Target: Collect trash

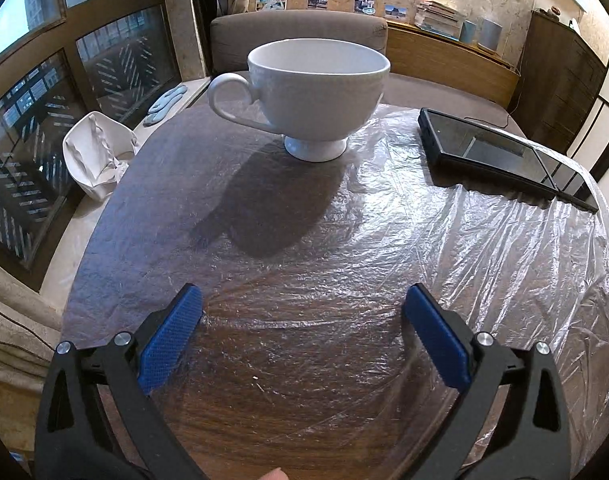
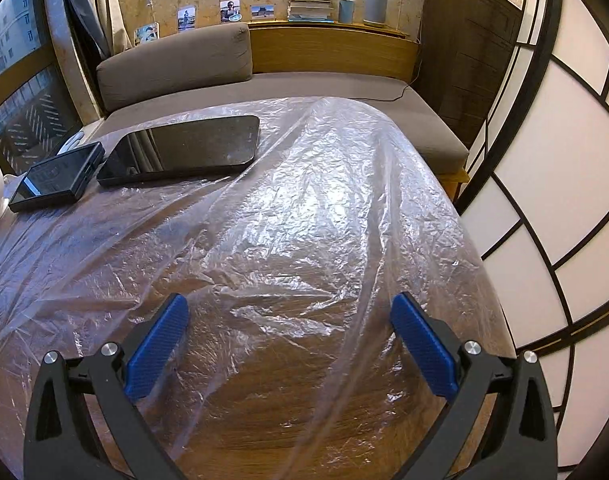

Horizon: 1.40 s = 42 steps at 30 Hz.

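A thin, crinkled clear plastic sheet (image 1: 444, 216) (image 2: 304, 208) lies spread over the round wooden table (image 1: 104, 216), with a raised fold running across it in the right wrist view. My left gripper (image 1: 304, 304) hovers over the sheet near the table's near edge, blue pads wide apart, nothing between them. My right gripper (image 2: 290, 312) stands just as wide over the rumpled part of the sheet, and its pads hold nothing. A white footed cup (image 1: 316, 92) stands on the sheet beyond the left gripper.
A small black device (image 1: 476, 140) (image 2: 56, 180) and a larger black tablet (image 2: 184, 148) rest on the sheet at the far side. A white bin with a liner (image 1: 92, 152) stands left of the table by the window. A brown sofa (image 2: 176, 68) lies behind; a paper screen (image 2: 544, 200) is right.
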### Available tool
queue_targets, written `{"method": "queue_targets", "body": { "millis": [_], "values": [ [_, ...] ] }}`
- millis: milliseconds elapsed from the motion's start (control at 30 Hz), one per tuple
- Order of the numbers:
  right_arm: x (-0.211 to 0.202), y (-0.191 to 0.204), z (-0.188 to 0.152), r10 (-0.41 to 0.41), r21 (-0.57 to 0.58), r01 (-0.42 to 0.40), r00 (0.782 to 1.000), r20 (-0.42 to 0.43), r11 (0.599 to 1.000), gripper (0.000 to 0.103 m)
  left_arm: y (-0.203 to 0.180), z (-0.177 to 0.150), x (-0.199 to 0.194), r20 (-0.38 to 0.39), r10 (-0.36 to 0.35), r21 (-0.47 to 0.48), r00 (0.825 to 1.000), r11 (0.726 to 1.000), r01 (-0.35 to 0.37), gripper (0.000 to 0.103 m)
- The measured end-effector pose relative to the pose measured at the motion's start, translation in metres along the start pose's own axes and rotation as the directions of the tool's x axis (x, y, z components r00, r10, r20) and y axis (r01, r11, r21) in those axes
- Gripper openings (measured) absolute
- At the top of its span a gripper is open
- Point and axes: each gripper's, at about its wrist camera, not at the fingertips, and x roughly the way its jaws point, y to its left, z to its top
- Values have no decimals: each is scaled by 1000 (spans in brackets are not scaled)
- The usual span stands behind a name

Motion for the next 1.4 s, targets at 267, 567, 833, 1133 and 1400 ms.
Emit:
{"method": "queue_targets", "body": {
  "millis": [267, 567, 833, 1133, 1400],
  "values": [
    [0, -1, 0, 0, 0, 0, 1000, 0, 1000, 99, 0, 2, 2, 0, -3, 0, 1000, 1000, 3, 102],
    [1, 0, 1, 0, 1, 0, 1000, 0, 1000, 99, -1, 7, 6, -1, -5, 3, 1000, 1000, 5, 102],
    [1, -1, 2, 0, 1, 0, 1000, -1, 1000, 99, -2, 9, 6, -2, -6, 4, 1000, 1000, 6, 102],
    [1, -1, 2, 0, 0, 0, 1000, -1, 1000, 99, -4, 8, 8, -1, -6, 5, 1000, 1000, 6, 102],
    [1, 0, 2, 0, 0, 0, 1000, -1, 1000, 99, -4, 9, 8, -1, -6, 5, 1000, 1000, 6, 102]
  ]
}}
